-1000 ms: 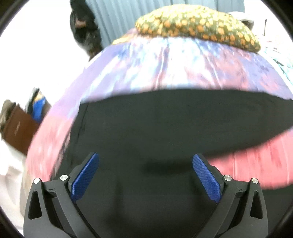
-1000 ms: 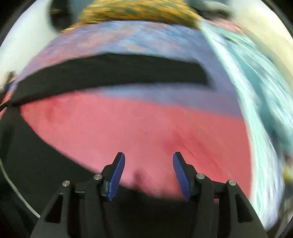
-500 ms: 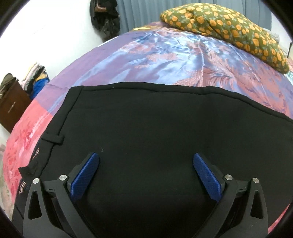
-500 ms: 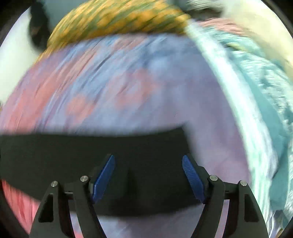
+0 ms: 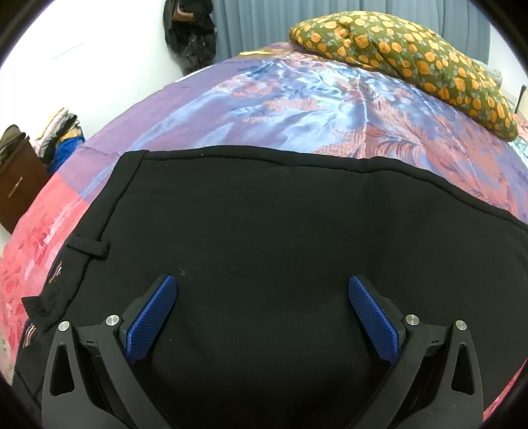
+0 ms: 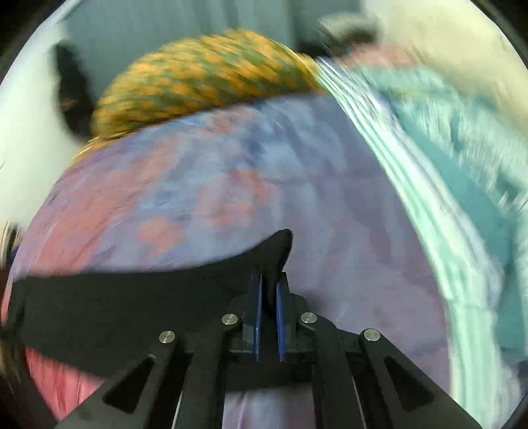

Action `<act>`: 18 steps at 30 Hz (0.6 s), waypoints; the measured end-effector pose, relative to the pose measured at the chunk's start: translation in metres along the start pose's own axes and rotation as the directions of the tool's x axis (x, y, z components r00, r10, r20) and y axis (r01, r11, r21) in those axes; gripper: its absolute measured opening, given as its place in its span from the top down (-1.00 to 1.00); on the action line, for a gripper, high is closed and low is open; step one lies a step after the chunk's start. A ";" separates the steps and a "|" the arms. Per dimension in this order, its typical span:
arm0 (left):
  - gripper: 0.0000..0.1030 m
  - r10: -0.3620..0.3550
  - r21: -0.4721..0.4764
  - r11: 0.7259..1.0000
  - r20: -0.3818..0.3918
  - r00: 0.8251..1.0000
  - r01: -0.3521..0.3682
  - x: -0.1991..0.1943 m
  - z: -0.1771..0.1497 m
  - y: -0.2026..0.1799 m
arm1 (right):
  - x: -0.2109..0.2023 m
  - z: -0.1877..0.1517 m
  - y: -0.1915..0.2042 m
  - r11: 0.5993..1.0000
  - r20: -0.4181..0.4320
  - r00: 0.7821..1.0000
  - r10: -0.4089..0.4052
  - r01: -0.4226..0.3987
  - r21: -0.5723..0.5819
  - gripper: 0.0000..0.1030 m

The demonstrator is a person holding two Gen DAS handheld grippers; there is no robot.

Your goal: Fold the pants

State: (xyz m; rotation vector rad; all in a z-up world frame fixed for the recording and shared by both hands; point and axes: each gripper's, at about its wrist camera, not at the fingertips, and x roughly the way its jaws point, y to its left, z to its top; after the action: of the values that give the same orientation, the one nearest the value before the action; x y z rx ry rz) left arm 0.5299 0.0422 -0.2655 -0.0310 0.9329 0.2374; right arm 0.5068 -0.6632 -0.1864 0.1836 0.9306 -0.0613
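A pair of black fabric pants [image 5: 280,237] is spread flat on a bed covered by a shiny satin bedspread [image 5: 316,109] patterned in purple, blue and pink. In the left wrist view, the waistband end with a belt loop [image 5: 88,248] is seen at the left, and the upper edge of the garment runs across the bedspread. The left hand-held gripper [image 5: 262,307] is held over the black cloth with its blue ribbed pads [image 5: 150,321] set wide apart; nothing is pinched between them. An olive pillow with an orange floral print [image 5: 406,56] is seen at the head of the bed, in front of grey curtains [image 5: 264,23]. A brown wooden cabinet [image 5: 16,188] and a pile of folded clothes [image 5: 61,138] are seen at the far left, and a dark bag [image 5: 189,29] hangs against the white wall.

In the right wrist view, which is blurred, the right hand-held gripper [image 6: 268,297] has just been closing, and its jaws are clamped on the end of a pants leg [image 6: 132,303], a peak of black cloth being raised just beyond the fingertips. A teal and white textile [image 6: 455,204] is seen at the right of the bedspread.
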 end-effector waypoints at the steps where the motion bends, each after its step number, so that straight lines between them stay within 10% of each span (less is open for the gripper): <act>1: -0.99 0.006 0.004 1.000 -0.002 1.000 -0.006 0.000 0.000 -0.001 | -0.033 -0.013 0.015 0.998 0.032 0.999 0.025 -0.023 -0.062 0.89; 7: -0.98 0.098 0.072 0.993 -0.087 0.991 -0.092 -0.010 0.012 -0.015 | -0.175 -0.135 0.053 0.964 0.087 0.995 0.043 -0.018 -0.265 0.90; 10: -0.98 0.071 0.072 0.995 -0.130 0.989 -0.062 -0.040 0.005 -0.020 | -0.191 -0.204 0.043 0.968 -0.019 1.000 -0.018 0.013 -0.252 0.87; 14: -0.98 -0.024 0.116 0.993 -0.096 0.995 0.036 -0.093 -0.031 -0.025 | -0.190 -0.266 0.010 0.975 -0.145 0.971 -0.190 0.170 -0.144 -0.17; 18: -0.98 -0.030 0.198 0.979 -0.063 0.998 0.042 -0.122 -0.066 -0.027 | -0.225 -0.273 0.013 0.974 -0.080 0.971 -0.225 0.223 -0.033 -0.17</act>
State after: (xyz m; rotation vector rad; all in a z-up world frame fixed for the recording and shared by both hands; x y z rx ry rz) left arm 0.4141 -0.0158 -0.2094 0.1304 1.0116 0.1086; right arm 0.1580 -0.6067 -0.1639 0.0586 1.0325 -0.2530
